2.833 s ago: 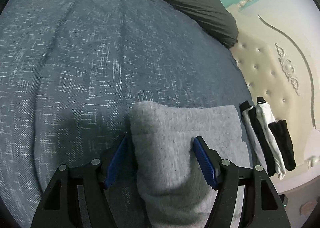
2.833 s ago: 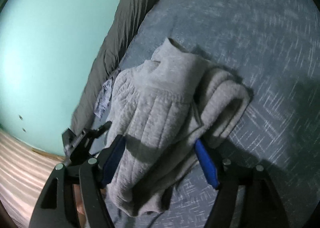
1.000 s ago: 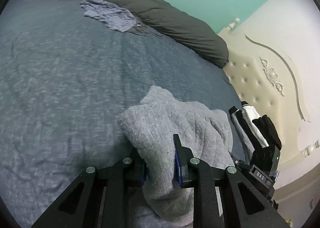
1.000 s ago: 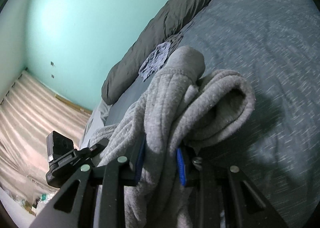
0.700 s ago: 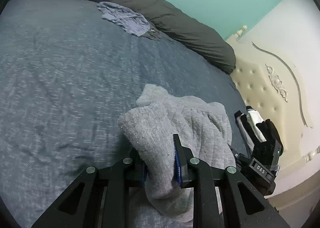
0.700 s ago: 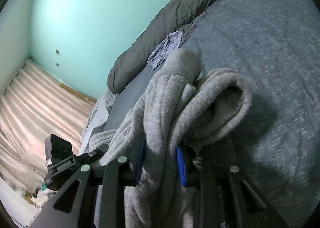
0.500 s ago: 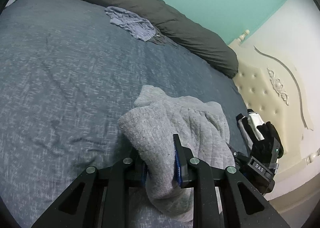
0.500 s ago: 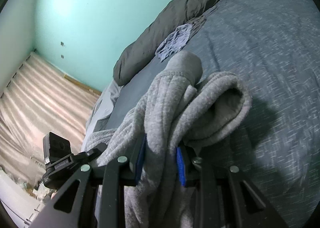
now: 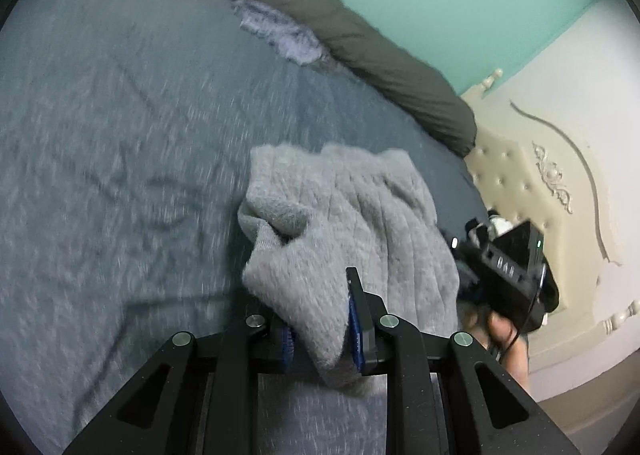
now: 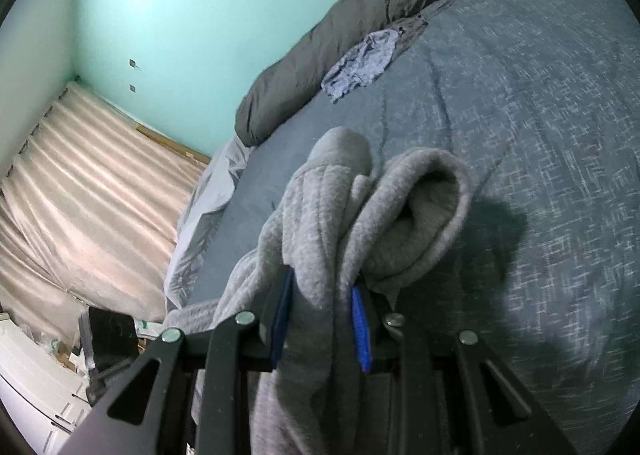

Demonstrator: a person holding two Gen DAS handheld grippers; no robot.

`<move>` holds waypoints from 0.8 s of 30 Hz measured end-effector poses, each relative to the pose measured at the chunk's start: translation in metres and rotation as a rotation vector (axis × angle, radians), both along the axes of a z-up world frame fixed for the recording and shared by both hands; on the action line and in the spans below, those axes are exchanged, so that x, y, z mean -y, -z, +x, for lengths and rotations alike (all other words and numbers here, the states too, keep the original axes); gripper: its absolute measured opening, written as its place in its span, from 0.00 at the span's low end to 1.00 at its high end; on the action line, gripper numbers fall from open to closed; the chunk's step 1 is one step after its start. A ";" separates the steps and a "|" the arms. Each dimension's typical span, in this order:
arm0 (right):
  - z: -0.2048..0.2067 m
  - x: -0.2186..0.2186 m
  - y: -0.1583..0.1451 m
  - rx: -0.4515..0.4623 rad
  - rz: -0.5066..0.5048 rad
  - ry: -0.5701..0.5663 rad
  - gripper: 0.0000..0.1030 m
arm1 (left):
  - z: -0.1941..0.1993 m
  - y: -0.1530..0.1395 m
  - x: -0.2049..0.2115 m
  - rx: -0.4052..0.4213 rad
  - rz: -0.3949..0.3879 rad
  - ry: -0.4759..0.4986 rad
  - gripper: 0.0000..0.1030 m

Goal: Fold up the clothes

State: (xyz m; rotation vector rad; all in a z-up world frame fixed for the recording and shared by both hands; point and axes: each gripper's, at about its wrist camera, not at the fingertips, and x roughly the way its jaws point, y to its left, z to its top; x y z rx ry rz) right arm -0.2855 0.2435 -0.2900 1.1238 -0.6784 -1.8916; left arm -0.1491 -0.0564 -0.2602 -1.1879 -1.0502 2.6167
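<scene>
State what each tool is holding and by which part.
Both hold the folded grey sweater: left tool pinches one bunched end, right tool the other end.

the left gripper (image 9: 320, 319) points forward and down, its two blue pads pressed close together on a thick fold of the grey garment (image 9: 344, 215). at about 4 o'clock from it, a hand (image 9: 506, 339) carries the other tool. the right gripper (image 10: 322, 315) also tilts downward, its jaws nearly together and clamped on a bunch of the same grey garment.
</scene>
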 end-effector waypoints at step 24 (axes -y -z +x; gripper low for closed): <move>0.054 -0.034 0.001 0.028 0.223 0.051 0.51 | 0.039 0.031 0.054 0.054 0.054 -0.098 0.40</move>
